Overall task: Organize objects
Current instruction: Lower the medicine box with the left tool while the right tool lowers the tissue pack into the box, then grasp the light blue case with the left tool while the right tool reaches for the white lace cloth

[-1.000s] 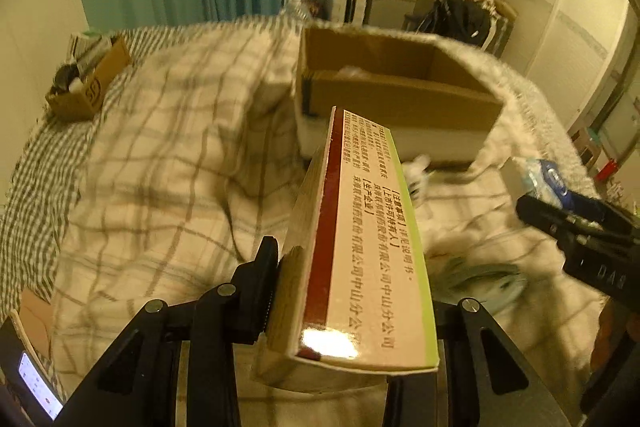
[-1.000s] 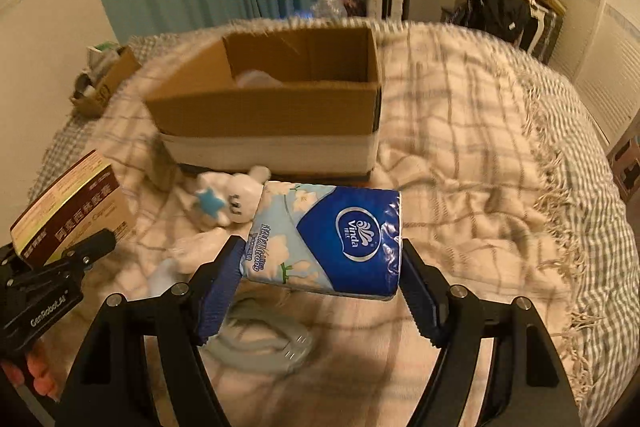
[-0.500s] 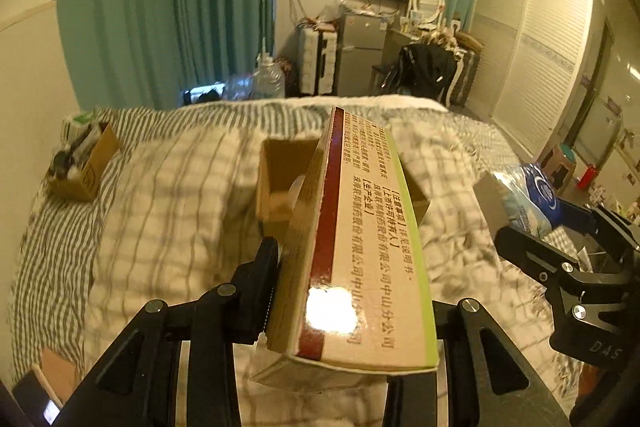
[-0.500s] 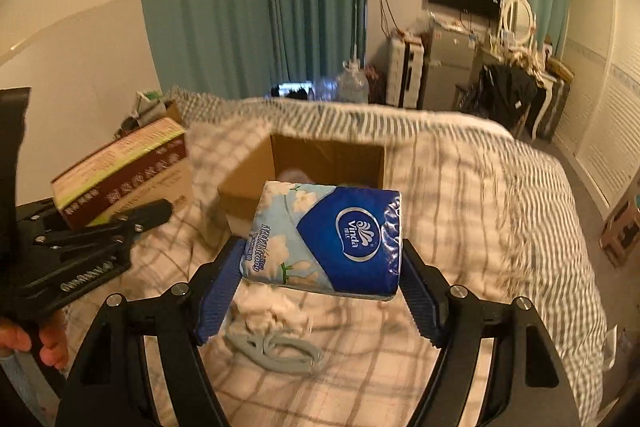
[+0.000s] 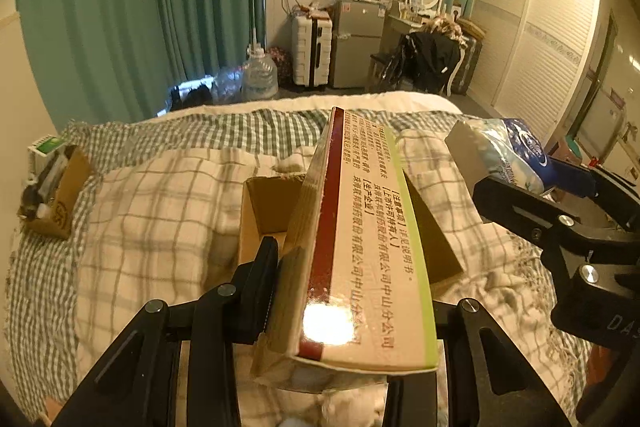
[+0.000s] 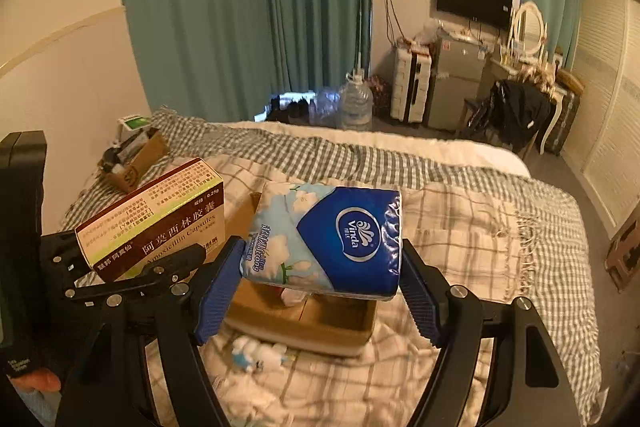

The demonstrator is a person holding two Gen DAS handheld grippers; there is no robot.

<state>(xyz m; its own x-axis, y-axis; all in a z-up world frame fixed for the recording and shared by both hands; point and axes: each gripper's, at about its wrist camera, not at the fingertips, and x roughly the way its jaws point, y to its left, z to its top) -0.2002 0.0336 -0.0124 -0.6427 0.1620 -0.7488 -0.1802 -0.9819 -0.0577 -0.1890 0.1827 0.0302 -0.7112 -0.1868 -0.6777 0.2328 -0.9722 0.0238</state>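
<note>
Bedroom, bed (image 6: 460, 223) covered in a soft, rumpled plaid blanket; items listed near to far.

Left gripper (image 5: 352, 291): black tongs clamped on a medicine carton (image 5: 360, 247), a rigid glossy cardboard box with a maroon band and green edge, held by its broad faces and raised over the bed, probably for dropping into the box beyond.

Right gripper (image 6: 320, 287): blue-padded tongs pressed against both ends of a tissue pack (image 6: 328, 239), a soft plastic-wrapped cushion shape in blue and white, likewise carried above the box.

Small plush toy (image 6: 260, 353), white and blue, lying loose on the blanket just in front of the box.

Cardboard box (image 6: 316, 323), open-topped, brown corrugated, sitting mid-bed as the likely collecting place; something pale lies inside.

Far left, a smaller carton (image 5: 56, 195) of oddments rests at the bed's edge.

Beyond: teal curtains (image 5: 140, 15), water jug (image 5: 260, 77).
</note>
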